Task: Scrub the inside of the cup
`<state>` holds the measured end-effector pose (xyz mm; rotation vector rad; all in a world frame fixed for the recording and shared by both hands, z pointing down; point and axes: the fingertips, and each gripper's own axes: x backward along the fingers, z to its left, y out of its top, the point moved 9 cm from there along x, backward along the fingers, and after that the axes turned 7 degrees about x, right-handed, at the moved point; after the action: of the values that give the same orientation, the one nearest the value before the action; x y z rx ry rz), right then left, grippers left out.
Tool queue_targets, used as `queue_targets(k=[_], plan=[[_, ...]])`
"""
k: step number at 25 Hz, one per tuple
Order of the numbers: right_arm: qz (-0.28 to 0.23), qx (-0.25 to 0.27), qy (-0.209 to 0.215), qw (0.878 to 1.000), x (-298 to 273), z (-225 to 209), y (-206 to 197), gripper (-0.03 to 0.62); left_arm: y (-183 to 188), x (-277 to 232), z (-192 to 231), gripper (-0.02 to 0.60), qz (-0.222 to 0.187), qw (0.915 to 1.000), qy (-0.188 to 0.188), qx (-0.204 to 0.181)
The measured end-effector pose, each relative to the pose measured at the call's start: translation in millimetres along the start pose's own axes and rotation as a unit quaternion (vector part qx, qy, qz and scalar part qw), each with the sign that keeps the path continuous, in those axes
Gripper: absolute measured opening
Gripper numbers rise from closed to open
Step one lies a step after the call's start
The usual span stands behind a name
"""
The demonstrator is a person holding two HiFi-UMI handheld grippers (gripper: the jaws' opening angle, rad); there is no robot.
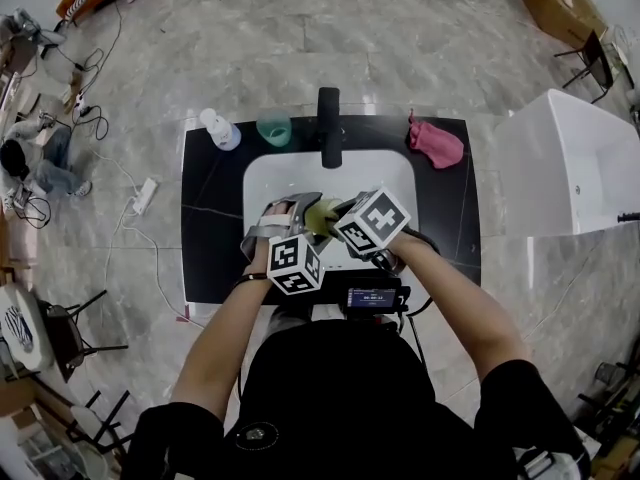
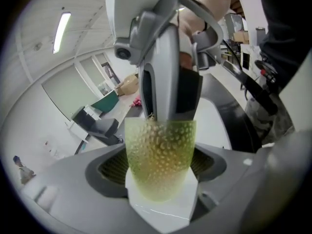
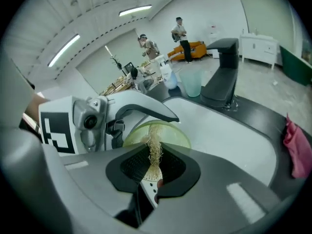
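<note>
A translucent green dimpled cup (image 1: 320, 214) (image 2: 161, 155) sits between the jaws of my left gripper (image 1: 300, 216) (image 2: 161, 168), which is shut on its sides, over the white basin (image 1: 268, 180). My right gripper (image 1: 338, 216) (image 3: 153, 167) is shut on a tan fibrous scrubber (image 3: 154, 150). The scrubber's tip reaches into the cup's mouth (image 3: 170, 133). In the left gripper view the right gripper (image 2: 168, 82) comes down onto the cup's rim from above. In the right gripper view the left gripper (image 3: 97, 126) shows at the left, beside the cup.
A black faucet (image 1: 329, 126) (image 3: 222, 67) stands behind the basin on the black counter (image 1: 210, 228). A pink cloth (image 1: 436, 143) (image 3: 297, 147) lies at the right, a teal cup (image 1: 273, 129) and a white bottle (image 1: 220, 128) at the back left. A white tub (image 1: 580, 158) is at the right.
</note>
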<state>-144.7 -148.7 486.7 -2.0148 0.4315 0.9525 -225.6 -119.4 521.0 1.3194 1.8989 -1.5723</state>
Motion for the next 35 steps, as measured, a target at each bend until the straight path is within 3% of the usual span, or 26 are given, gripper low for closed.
queue_targets(k=[6, 10, 15, 19, 25, 29, 33, 35], plan=[[-0.021, -0.092, 0.029, 0.995, 3, -8, 2, 0.043, 1, -3, -1, 0.367, 0.006, 0.9983, 0.056, -0.011], [-0.026, -0.106, 0.026, 0.994, 5, -11, 3, 0.043, 0, -5, -1, 0.367, 0.004, 0.9990, 0.044, 0.006], [-0.015, -0.011, -0.005, 1.000, 9, -4, 7, 0.043, -2, -3, -1, 0.367, -0.005, 0.9997, 0.009, 0.024], [-0.006, 0.103, -0.033, 0.994, 13, 5, 11, 0.043, -2, 0, 0, 0.367, -0.018, 0.9983, -0.030, 0.046], [0.000, 0.258, -0.061, 0.964, 15, 16, 5, 0.043, -2, 6, 4, 0.367, -0.036, 0.9910, -0.100, 0.082], [0.006, 0.346, -0.075, 0.935, 19, 20, 0, 0.044, -1, 11, 6, 0.367, -0.048, 0.9821, -0.143, 0.113], [-0.001, 0.407, -0.095, 0.909, 28, 23, 0, 0.044, -3, 13, 10, 0.367, -0.055, 0.9757, -0.162, 0.137], [-0.006, 0.419, -0.105, 0.902, 30, 22, 0, 0.044, -6, 12, 13, 0.367, -0.054, 0.9752, -0.162, 0.141]])
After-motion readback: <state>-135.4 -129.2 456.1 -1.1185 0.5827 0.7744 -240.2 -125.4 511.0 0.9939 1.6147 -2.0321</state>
